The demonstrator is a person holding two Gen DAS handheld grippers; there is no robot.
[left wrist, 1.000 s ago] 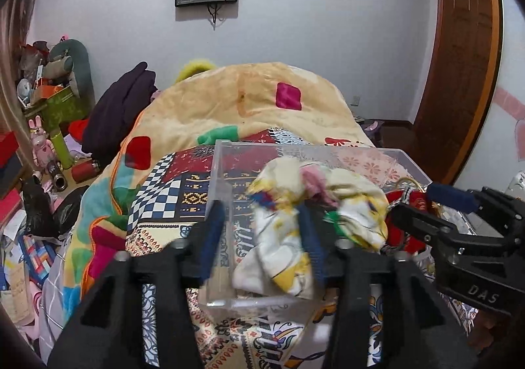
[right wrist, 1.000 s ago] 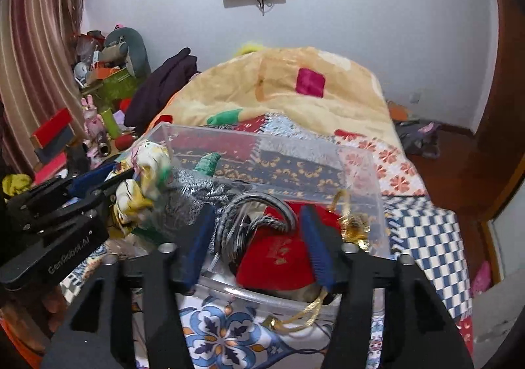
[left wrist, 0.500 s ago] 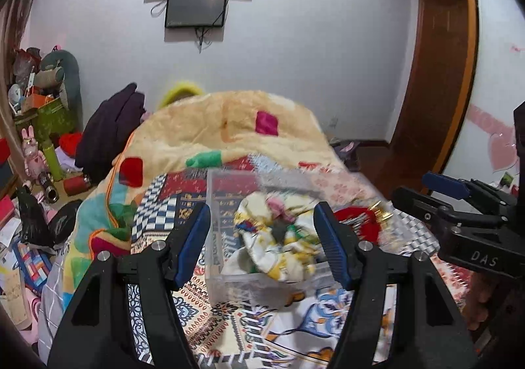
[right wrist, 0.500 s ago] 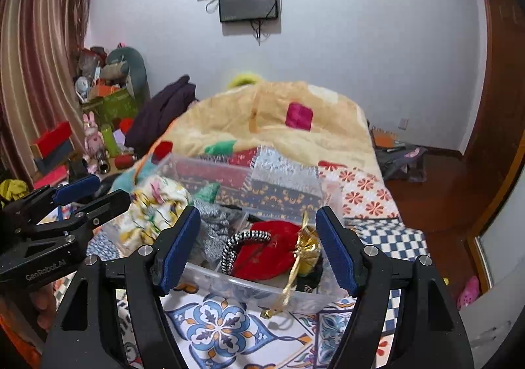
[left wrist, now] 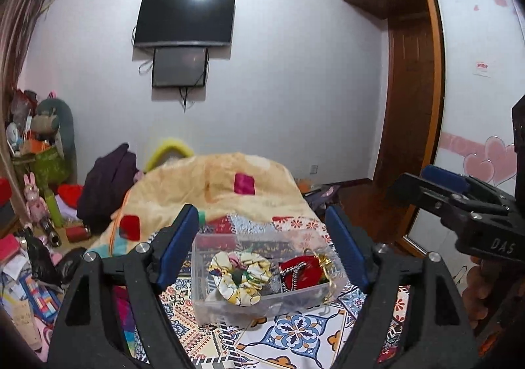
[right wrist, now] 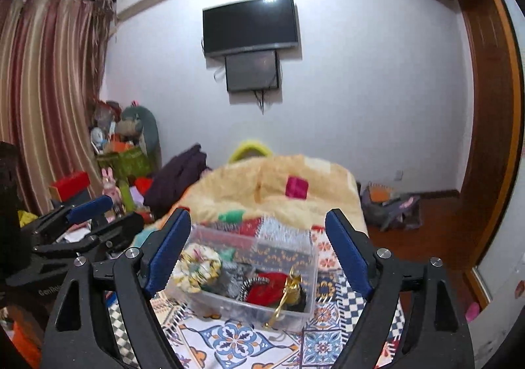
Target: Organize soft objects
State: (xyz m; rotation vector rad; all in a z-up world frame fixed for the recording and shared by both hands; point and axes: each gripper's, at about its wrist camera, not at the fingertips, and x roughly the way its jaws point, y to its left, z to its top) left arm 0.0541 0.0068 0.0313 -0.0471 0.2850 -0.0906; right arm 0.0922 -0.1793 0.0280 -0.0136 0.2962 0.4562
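A clear plastic box (left wrist: 210, 300) (right wrist: 305, 270) sits on the patterned bed cover. Inside lie a yellow floral scrunchie (left wrist: 241, 277) (right wrist: 198, 267), a red soft item with a striped band (left wrist: 300, 272) (right wrist: 267, 292), a grey fabric piece (right wrist: 234, 274) and a gold ribbon (right wrist: 287, 295). My left gripper (left wrist: 262, 247) is open and empty, raised above and behind the box. My right gripper (right wrist: 259, 244) is open and empty, also raised back from the box. Each gripper shows at the edge of the other's view.
A yellow patchwork blanket (left wrist: 226, 185) is heaped on the bed behind the box. Dark clothing (left wrist: 108, 182) and cluttered toys and boxes (left wrist: 36, 172) stand at the left. A wooden door (left wrist: 413, 106) is at the right. A TV (left wrist: 185, 21) hangs on the far wall.
Both grippers have pulled up and back from the box and opened wider. The floral scrunchie left the left gripper's fingers and lies in the box.
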